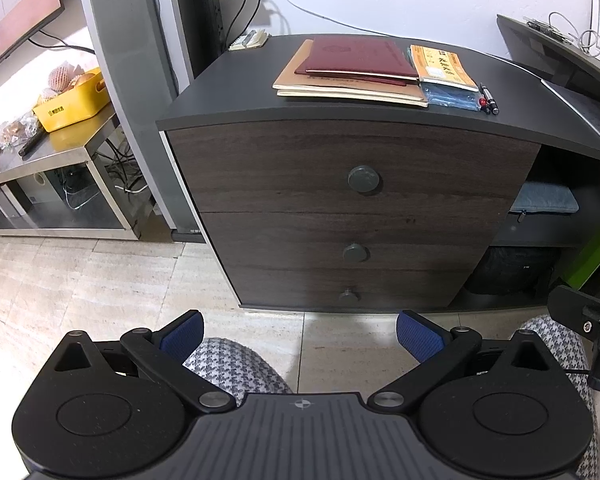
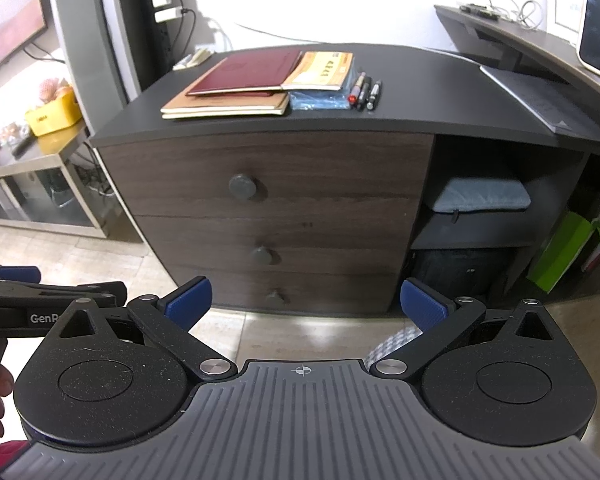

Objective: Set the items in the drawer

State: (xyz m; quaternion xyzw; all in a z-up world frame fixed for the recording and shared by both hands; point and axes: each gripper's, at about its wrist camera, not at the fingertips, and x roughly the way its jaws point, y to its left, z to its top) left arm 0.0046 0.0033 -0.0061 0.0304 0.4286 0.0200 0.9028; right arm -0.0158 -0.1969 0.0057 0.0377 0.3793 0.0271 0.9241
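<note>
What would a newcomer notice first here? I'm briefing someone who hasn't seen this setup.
Probably the dark wooden cabinet straight ahead, its three drawers shut, each with a round knob. Next, the stack on its top: a red folder over tan notebooks, with pens at the right. Both grippers, left and right, are open and empty.

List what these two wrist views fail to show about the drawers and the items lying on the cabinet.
- Drawer contents: all three fronts shut, both views.
- Tan notebooks: covers mostly hidden under the maroon folder.
- Blue packet: largely covered by the yellow booklet.
- Pens: markings too small.
</note>
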